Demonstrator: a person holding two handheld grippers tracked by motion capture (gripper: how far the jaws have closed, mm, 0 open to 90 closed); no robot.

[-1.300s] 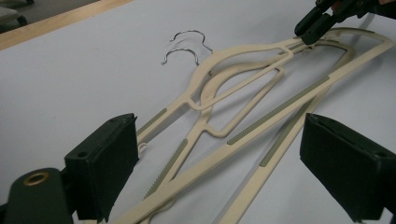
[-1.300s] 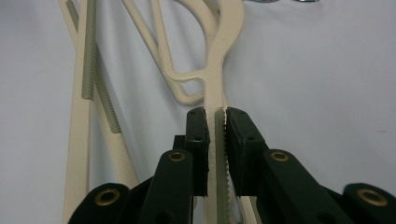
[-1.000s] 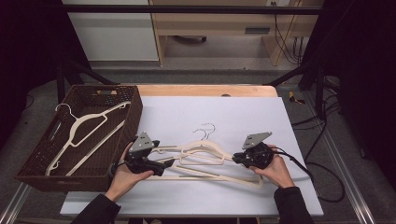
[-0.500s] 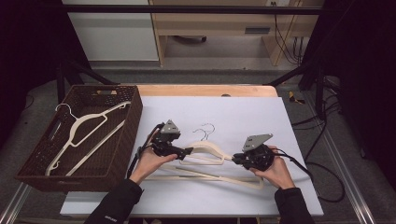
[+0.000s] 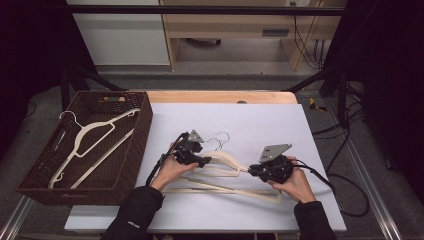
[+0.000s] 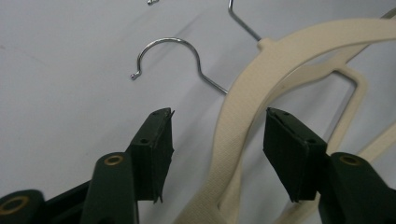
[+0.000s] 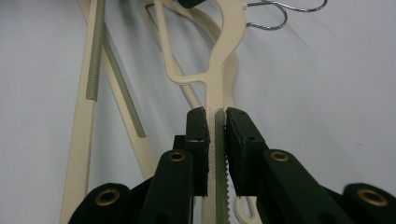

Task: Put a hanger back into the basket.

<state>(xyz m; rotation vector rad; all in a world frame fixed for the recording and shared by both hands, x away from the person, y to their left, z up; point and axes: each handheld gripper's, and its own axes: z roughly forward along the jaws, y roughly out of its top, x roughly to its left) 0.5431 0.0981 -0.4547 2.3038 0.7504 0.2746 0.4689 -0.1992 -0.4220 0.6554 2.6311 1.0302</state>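
Left gripper view shows my left gripper (image 6: 217,126) with its jaws apart, straddling the upper arm of the top hanger (image 6: 243,93) just below its wire hook (image 6: 173,51); the jaws have just been closing, and the pads do not press yet. My right gripper (image 7: 215,122) is clamped on the notched end of that same hanger, which lies with another hanger (image 5: 220,189) on the white table (image 5: 320,130). To do this well, I should centre the arm between the pads, squeeze fully, then lift both ends level so the 2 hooks do not snag. There is bare room toward the far edge, but the basket (image 5: 135,145) with 1 hanger (image 5: 90,137) inside stands close at my left.
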